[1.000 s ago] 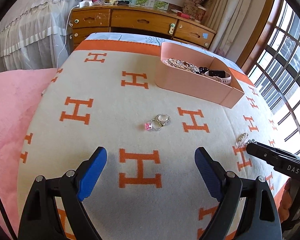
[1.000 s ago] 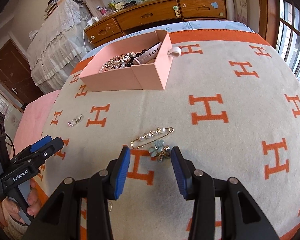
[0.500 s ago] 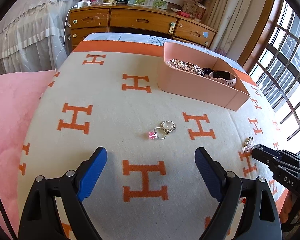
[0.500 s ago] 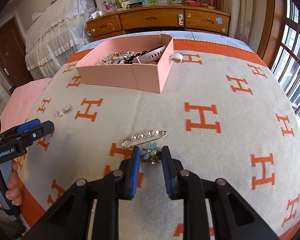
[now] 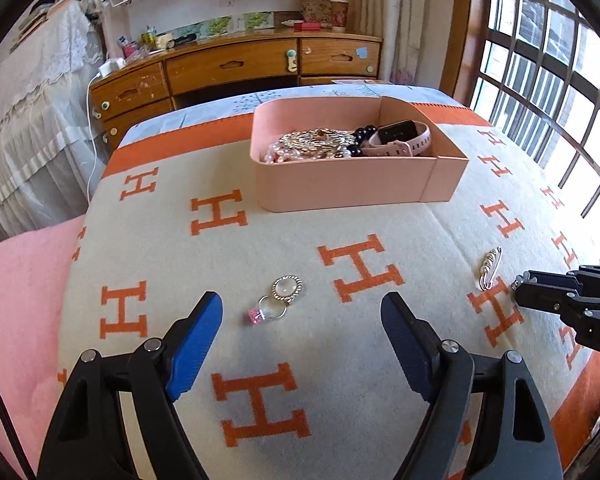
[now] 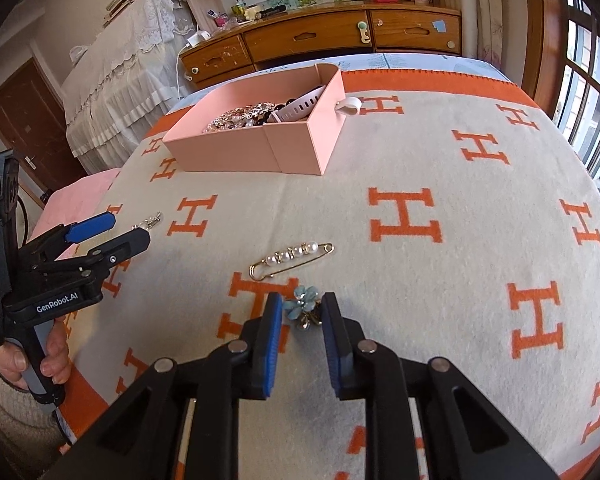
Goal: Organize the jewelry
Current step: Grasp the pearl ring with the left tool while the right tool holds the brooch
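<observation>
A pink box (image 5: 352, 184) on the H-patterned blanket holds several jewelry pieces and a pink watch (image 5: 400, 138); it also shows in the right wrist view (image 6: 260, 152). Two rings (image 5: 278, 300), one with a pink stone, lie just ahead of my open, empty left gripper (image 5: 302, 320). My right gripper (image 6: 300, 314) has its jaws close on either side of a blue flower brooch (image 6: 303, 306) lying on the blanket. A pearl pin (image 6: 292, 258) lies just beyond the brooch and also shows in the left wrist view (image 5: 490, 268).
A wooden dresser (image 5: 236, 68) stands behind the bed. A window with bars (image 5: 548, 80) is at the right. A pink quilt (image 5: 16, 300) lies at the left. The left gripper (image 6: 100, 240) shows in the right wrist view, over the rings (image 6: 150, 221).
My right gripper has narrowed its jaws around the blue flower brooch. My left gripper has moved closer to the rings, staying open.
</observation>
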The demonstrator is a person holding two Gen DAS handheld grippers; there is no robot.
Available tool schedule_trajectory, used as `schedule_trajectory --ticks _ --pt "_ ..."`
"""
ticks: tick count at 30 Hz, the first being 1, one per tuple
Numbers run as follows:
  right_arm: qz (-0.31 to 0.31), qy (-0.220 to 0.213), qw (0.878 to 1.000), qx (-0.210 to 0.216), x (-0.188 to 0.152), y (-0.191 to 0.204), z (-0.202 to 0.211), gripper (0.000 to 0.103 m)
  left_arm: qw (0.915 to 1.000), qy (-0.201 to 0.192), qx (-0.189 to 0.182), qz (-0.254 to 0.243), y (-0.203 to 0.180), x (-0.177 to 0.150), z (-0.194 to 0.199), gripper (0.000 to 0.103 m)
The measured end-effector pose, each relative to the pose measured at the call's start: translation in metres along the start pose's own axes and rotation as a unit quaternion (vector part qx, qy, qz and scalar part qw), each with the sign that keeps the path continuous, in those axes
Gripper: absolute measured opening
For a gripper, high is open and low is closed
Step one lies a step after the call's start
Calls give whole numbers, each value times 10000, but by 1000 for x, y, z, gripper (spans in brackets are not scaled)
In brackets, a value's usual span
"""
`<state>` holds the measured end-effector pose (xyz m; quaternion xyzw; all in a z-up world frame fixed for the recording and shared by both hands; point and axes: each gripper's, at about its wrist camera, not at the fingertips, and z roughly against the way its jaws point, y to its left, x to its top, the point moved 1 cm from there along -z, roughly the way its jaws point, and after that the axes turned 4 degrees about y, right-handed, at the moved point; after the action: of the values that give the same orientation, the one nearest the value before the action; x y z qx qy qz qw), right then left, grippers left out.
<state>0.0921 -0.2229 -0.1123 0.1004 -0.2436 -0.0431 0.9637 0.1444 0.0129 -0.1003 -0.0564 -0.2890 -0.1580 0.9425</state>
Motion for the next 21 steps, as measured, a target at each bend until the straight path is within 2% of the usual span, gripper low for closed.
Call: schedule_trajectory --ticks 4,8,11,13,15,17,19,21 --pt "5 -18 10000 71 -3 -1 1 20 9988 45 -78 -472 -4 12 -3 71" --pt "40 -44 9999 128 -7 -1 3 20 9971 93 -226 -715 5 23 -6 69" --pt "56 -61 9998 180 -8 -1 3 20 9962 154 -388 -765 15 29 -8 64" --pt "56 -70 9997 208 -9 -2 3 20 9950 268 -521 -813 18 31 -13 53" --pt "51 -65 9997 249 -9 -3 3 20 9937 360 -603 -870 20 31 -17 49" --pt "36 -57 9995 300 -9 -3 3 20 9936 497 -643 -787 25 31 -24 47" --pt "16 -52 9993 359 -9 -4 3 20 9930 617 -767 -659 31 32 -29 36" --pt "13 -45 9993 376 -9 -3 4 20 9917 698 -901 -591 35 32 -32 35"
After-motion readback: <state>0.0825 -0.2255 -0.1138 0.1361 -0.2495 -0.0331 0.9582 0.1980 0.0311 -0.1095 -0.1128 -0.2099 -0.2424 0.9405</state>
